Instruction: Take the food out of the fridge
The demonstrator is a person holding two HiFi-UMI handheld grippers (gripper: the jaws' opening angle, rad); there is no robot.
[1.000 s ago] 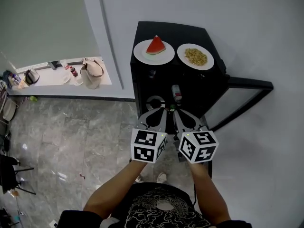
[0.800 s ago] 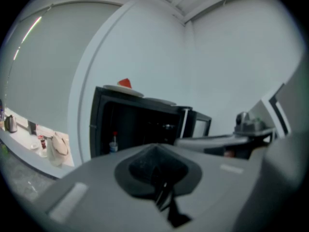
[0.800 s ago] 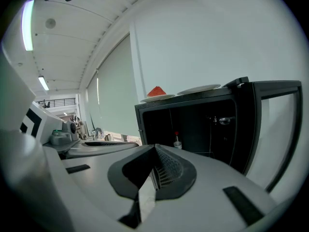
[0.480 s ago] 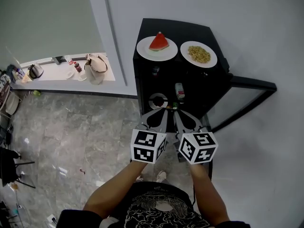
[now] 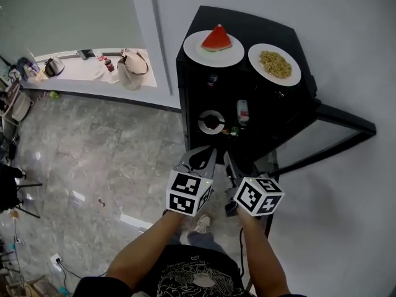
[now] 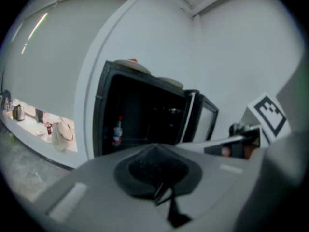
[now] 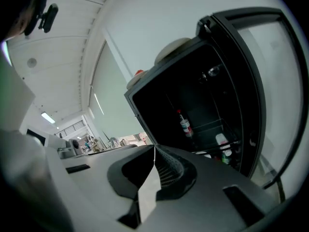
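Observation:
A small black fridge point(image 5: 247, 104) stands against the wall with its glass door point(image 5: 328, 138) swung open to the right. On its top sit a white plate with a watermelon wedge point(image 5: 216, 40) and a plate of fried rice point(image 5: 275, 64). Inside I see a small bottle point(image 5: 212, 79), a white bottle point(image 5: 242, 111), a round dish point(image 5: 211, 121) and small green items point(image 5: 234, 130). My left gripper point(image 5: 201, 158) and right gripper point(image 5: 229, 164) hang side by side in front of the fridge, both shut and empty. The red-capped bottle point(image 7: 184, 124) shows in the right gripper view.
A low white ledge point(image 5: 80, 73) at the left carries a beige bag point(image 5: 132, 68), a kettle point(image 5: 53, 65) and small bottles. Grey marble floor point(image 5: 93, 166) spreads to the left. A white wall point(image 5: 346, 228) runs behind and right of the fridge.
The view has drawn back from the fridge, which sits higher and further right in the frame. Both grippers have dropped slightly lower, still shut and empty.

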